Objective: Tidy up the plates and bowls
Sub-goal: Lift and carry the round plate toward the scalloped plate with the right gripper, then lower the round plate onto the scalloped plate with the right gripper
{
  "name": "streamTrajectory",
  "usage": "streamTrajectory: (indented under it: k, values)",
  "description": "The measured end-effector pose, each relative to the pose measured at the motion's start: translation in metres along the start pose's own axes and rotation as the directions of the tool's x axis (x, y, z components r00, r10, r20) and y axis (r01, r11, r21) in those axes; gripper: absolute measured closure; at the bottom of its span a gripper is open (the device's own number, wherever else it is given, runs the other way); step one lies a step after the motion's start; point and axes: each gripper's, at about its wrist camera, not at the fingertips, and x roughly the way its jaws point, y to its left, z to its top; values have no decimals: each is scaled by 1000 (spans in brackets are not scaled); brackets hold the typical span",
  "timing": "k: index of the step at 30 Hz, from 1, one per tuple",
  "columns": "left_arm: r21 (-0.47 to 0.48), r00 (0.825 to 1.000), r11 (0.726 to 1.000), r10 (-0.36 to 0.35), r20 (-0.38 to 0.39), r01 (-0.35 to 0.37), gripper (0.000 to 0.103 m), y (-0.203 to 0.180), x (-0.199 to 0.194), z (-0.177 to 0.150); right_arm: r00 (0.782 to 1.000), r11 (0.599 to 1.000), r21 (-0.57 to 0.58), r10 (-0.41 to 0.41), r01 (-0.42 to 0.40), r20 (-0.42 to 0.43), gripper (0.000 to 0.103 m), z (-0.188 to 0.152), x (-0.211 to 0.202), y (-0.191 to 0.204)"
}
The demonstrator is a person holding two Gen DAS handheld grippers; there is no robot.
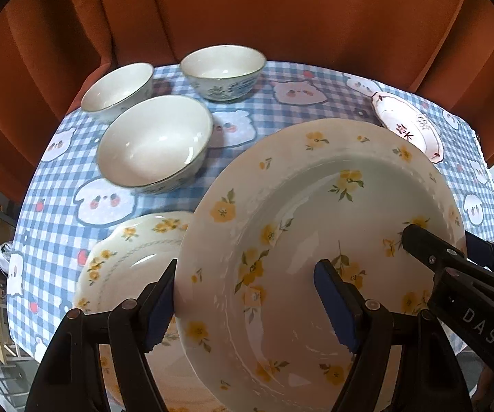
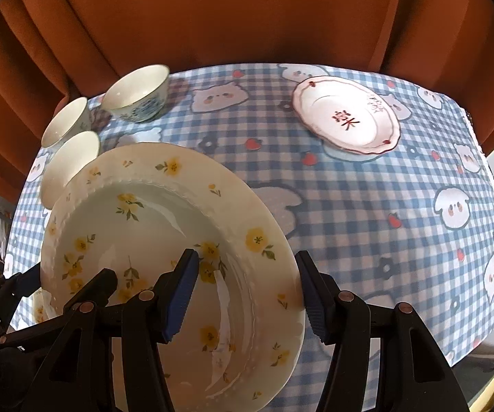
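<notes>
Keeping the yellow-flowered plate level matters most; both the left tongs and right tongs straddle its opposite rims, though whether they clench it cannot be told; lowering it squarely onto the scalloped plate on the counter would nest them cleanly.

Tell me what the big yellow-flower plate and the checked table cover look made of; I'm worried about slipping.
Big plate: looks like glazed ceramic, glossy, with bright window glare across its well and a raised beaded ring.
Table cover: seems soft printed fabric, matte, with no shine; it could be fleece-like, hard to tell.
</notes>
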Motion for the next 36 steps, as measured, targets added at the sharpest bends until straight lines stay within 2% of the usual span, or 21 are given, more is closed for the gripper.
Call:
streamTrajectory:
  k: [19, 36]
  values:
    - [-42, 997, 999, -35, -65, 32, 25, 78, 13, -30, 997, 999, -24, -32, 31, -66, 42, -29, 15, 81]
    - [-98, 988, 994, -53, -142, 39, 25, 105, 48, -32, 986, 997, -62, -62, 52, -158, 42, -23, 54, 112]
